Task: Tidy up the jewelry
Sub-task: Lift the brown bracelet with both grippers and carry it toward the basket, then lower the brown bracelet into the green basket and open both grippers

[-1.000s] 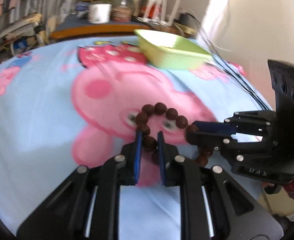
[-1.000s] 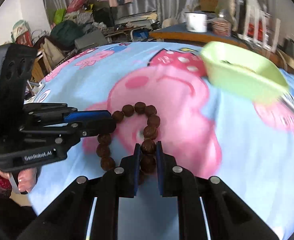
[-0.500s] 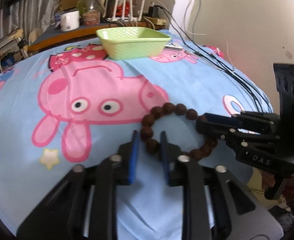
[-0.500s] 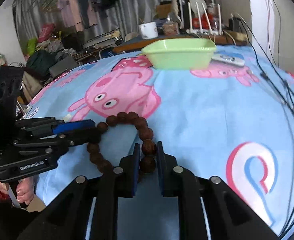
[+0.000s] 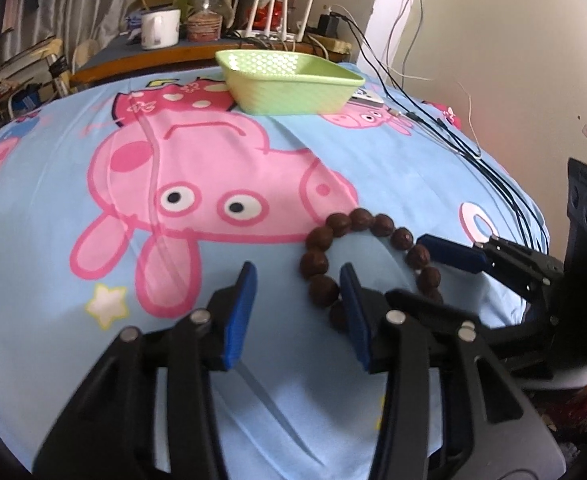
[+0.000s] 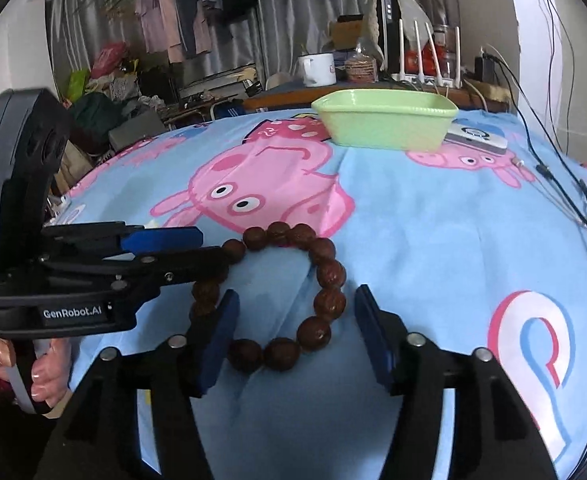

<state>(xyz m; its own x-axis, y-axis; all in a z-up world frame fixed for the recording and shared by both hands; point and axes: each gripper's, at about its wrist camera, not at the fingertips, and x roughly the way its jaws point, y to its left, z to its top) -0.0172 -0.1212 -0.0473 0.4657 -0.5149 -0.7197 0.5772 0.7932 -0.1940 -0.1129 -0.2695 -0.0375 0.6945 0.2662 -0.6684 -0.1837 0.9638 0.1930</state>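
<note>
On the bed sheet (image 6: 433, 240): bead bracelet (image 6: 325, 276), released; left claw (image 5: 297, 312), right claw (image 6: 293, 332) both wide. Regrasp required toward green basket (image 6: 385, 128).

Place: a lived-in home bedroom.
Bed: light-blue cartoon-pig bedsheet (image 6: 433, 216).
Back: hanging clothes (image 6: 173, 28), white enamel mug (image 6: 317, 70), white router antennas (image 6: 429, 56) on a wooden surface (image 5: 153, 66).

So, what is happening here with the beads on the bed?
A person holds two grippers over a brown bead bracelet lying on the cartoon bedsheet. Both the left gripper and the right gripper are open, so nothing grips the bracelet now. The green basket stands further back on the sheet, and the bracelet is not yet in it.
</note>
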